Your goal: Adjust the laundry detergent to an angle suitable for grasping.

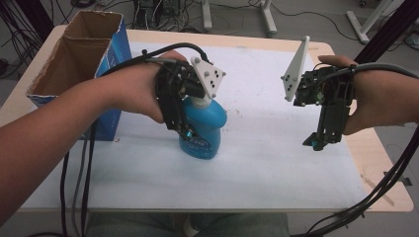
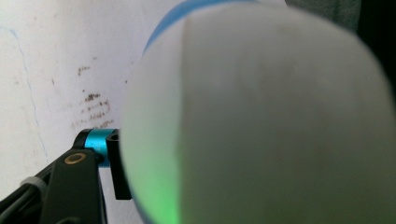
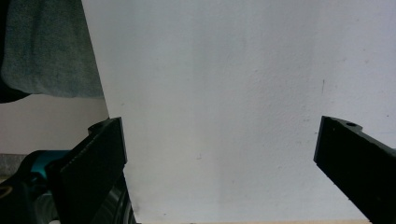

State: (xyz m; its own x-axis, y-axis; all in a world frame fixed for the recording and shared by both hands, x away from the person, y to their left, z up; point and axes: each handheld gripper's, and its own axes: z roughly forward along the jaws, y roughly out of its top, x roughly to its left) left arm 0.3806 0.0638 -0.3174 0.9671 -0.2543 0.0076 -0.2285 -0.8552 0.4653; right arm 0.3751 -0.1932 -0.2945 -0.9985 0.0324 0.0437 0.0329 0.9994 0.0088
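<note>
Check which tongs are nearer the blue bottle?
Left. The left tongs are at the blue bottle, around its white top; the right tongs hang open, well off to its right.

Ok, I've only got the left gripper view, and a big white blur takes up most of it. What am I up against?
Observer: That's the white top of a blue bottle. The bottle stands upright on the white mat, and your left hand-held gripper is at its shoulder.
Operator: Where's the other one?
Observer: The right hand-held gripper hangs over the mat's right side, well apart from the bottle. Its jaws are wide open with nothing between them.
Operator: Anything else nearby?
Observer: An open cardboard box stands at the table's far left corner, to the left of the bottle.
</note>
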